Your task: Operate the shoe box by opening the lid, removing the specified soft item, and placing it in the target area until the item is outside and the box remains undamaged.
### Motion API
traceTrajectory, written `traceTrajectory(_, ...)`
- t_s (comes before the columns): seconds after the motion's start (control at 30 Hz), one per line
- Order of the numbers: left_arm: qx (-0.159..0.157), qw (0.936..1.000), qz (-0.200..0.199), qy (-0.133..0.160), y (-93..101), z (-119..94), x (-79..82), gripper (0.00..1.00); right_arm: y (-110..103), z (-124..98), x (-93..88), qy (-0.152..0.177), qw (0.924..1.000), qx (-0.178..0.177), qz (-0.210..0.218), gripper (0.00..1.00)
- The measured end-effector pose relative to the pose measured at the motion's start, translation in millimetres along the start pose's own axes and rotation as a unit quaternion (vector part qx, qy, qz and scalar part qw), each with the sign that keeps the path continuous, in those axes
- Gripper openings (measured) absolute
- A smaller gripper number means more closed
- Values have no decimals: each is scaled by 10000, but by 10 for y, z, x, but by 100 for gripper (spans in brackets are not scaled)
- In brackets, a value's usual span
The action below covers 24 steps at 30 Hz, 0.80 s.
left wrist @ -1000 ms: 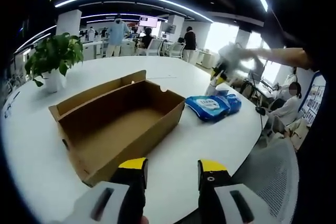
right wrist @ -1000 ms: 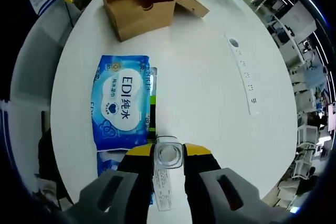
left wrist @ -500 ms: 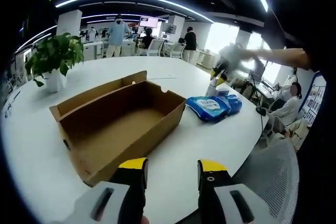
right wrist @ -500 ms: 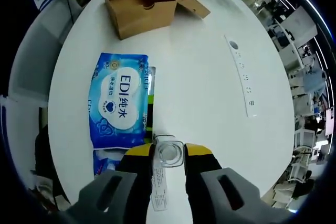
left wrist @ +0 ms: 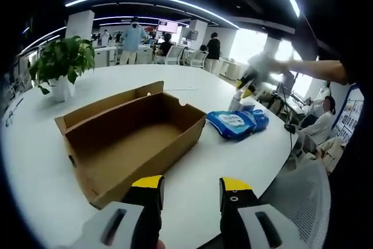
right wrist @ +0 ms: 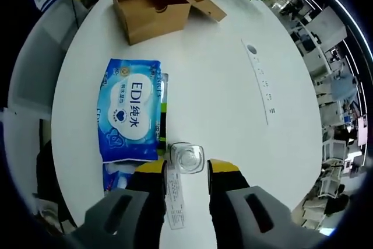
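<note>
Left gripper view: open brown cardboard shoe box (left wrist: 131,138) on round white bench (left wrist: 233,161), lid folded back, inside bare.
Blue soft wipes pack (left wrist: 236,122) lies outside, just beside the box's far end. Left gripper (left wrist: 191,188) jaws parted, holding nothing. Right gripper (right wrist: 186,170) jaws apart, a clear square-capped bottle (right wrist: 187,158) at their tips; contact unclear. Wipes pack (right wrist: 129,118) sits between bottle and box (right wrist: 154,4).

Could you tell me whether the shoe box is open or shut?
Open: the shoe box shows its bare, empty inside, lid folded back.
</note>
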<state>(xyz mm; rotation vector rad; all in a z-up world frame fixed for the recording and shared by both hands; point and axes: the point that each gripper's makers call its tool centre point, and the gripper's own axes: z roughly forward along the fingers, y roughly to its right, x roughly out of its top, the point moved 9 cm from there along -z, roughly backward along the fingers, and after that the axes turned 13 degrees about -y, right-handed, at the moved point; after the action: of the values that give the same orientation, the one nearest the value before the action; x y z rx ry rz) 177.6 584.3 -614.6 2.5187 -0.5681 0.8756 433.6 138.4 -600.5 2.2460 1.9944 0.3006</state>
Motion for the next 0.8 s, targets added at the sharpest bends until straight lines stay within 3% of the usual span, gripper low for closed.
traceTrajectory(0.13,-2,10000,-50,51,-4,-5,21,38,13,-46,-94,82,9996,-130,241,25)
traceTrajectory(0.47,53,9984,-422,376,-98,-56,98,38,-248,-183,-363,309,9925,-322,1137,22)
traceTrajectory(0.67,116,9968,-616,504,-167,-85,107,38,-432,-225,-538,569,9818,-440,1760,21)
traceTrajectory(0.8,182,9954,-732,585,-225,-112,126,38,-579,-303,-550,935,9683,-447,2274,22)
